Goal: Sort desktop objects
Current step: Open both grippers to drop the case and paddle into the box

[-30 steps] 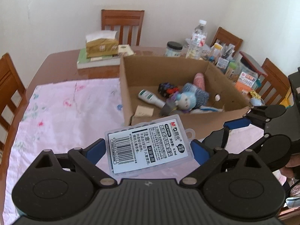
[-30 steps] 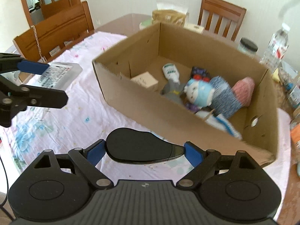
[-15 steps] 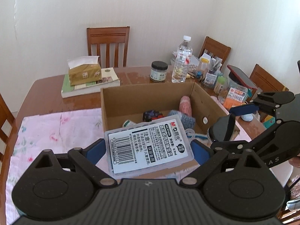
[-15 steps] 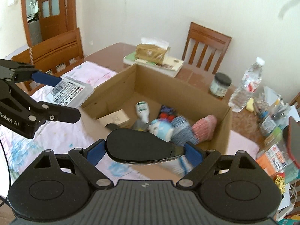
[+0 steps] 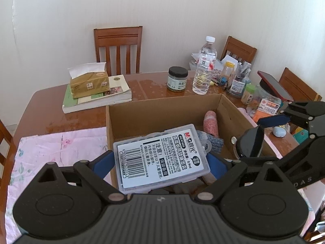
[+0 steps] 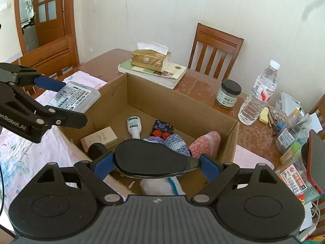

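Note:
My left gripper (image 5: 160, 162) is shut on a clear plastic case (image 5: 162, 156) with a barcode label, held flat over the near left corner of the open cardboard box (image 5: 162, 103). In the right wrist view the same case (image 6: 75, 97) hangs above the box's left wall. A black computer mouse (image 6: 150, 158) is clamped crosswise in my right gripper (image 6: 156, 164), above the box's near edge. Inside the box (image 6: 172, 105) lie a white bottle (image 6: 134, 125), a small beige carton (image 6: 99, 137), a black toy (image 6: 162, 129) and pink knitwear (image 6: 205, 144).
A pink floral cloth (image 5: 56, 148) covers the wooden table left of the box. Behind the box are a tissue pack on books (image 5: 89, 83), a dark-lidded jar (image 5: 177, 79) and a water bottle (image 5: 204, 71). Stationery clutter (image 6: 292, 130) crowds the right side. Wooden chairs surround the table.
Both grippers have risen and moved in over the box, each still holding its object. The left one carried the case from over the cloth to above the box's near left corner.

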`<state>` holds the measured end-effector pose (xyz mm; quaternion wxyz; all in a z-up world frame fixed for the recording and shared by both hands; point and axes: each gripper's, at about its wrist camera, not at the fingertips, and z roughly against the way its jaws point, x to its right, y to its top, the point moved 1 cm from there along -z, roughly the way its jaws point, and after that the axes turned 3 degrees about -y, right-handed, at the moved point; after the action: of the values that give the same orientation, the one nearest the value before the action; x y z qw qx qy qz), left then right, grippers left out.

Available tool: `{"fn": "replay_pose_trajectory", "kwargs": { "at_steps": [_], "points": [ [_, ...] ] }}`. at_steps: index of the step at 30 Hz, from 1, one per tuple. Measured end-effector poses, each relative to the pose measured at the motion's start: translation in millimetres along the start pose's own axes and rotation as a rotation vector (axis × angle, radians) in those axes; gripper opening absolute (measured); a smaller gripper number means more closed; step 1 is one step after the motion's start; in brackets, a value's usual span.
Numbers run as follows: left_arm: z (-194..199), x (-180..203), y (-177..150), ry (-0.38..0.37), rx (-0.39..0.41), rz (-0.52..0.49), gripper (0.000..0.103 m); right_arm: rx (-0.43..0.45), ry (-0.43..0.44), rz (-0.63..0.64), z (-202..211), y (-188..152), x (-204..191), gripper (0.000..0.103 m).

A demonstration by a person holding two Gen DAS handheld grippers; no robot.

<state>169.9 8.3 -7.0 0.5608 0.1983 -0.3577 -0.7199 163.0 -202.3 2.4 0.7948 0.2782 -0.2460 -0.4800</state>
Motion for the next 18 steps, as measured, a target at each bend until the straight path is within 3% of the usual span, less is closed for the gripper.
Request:
{"fn": "replay_pose_trajectory", "kwargs": {
  "at_steps": [9, 11, 18],
  "points": [
    [-21.7, -5.9, 8.5, -0.003, -0.011, 0.035, 0.1, -0.011, 0.011, -0.019, -14.5, 1.2, 5.2, 0.096],
    [-22.7, -5.9, 9.0, 0.017, 0.002, 0.038, 0.101, -0.006, 0.02, -0.026, -14.5, 1.7, 5.9, 0.103],
    [-20.5, 1.0, 7.0, 0.071, 0.012, -0.021, 0.102, -0.012, 0.026, -0.053, -11.8, -2.9, 6.6, 0.103]
  ]
}}
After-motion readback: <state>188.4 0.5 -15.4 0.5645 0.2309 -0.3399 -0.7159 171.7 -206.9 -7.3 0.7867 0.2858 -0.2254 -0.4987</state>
